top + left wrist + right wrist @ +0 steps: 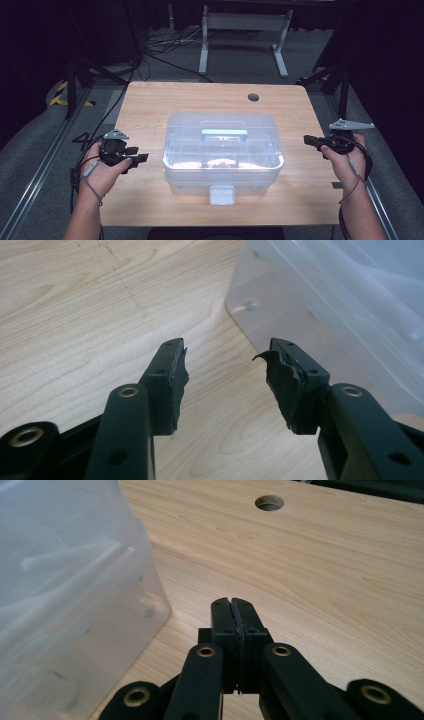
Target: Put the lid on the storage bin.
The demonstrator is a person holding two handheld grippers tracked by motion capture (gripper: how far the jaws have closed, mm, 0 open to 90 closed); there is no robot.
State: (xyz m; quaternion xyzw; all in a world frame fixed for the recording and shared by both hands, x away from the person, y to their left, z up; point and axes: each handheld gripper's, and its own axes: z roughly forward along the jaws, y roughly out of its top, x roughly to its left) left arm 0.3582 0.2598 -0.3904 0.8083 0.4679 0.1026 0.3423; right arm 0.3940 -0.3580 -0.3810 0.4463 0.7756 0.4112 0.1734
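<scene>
A clear plastic storage box (222,152) with a lid, a pale blue handle (224,133) and a front latch (222,194) stands in the middle of the wooden table (150,105). My left gripper (140,159) hovers over the table just left of the box, jaws open and empty; in the left gripper view its worn pads (177,385) frame bare wood, with the box's corner (320,300) at the right. My right gripper (309,140) is held to the right of the box, jaws shut with nothing between them (233,605); the box wall (70,605) is at its left.
A round cable hole (253,97) is set in the table's far right part, also seen in the right gripper view (269,502). Beyond the table stand a white metal frame (245,30) and floor cables (165,47). Dark stands flank both sides.
</scene>
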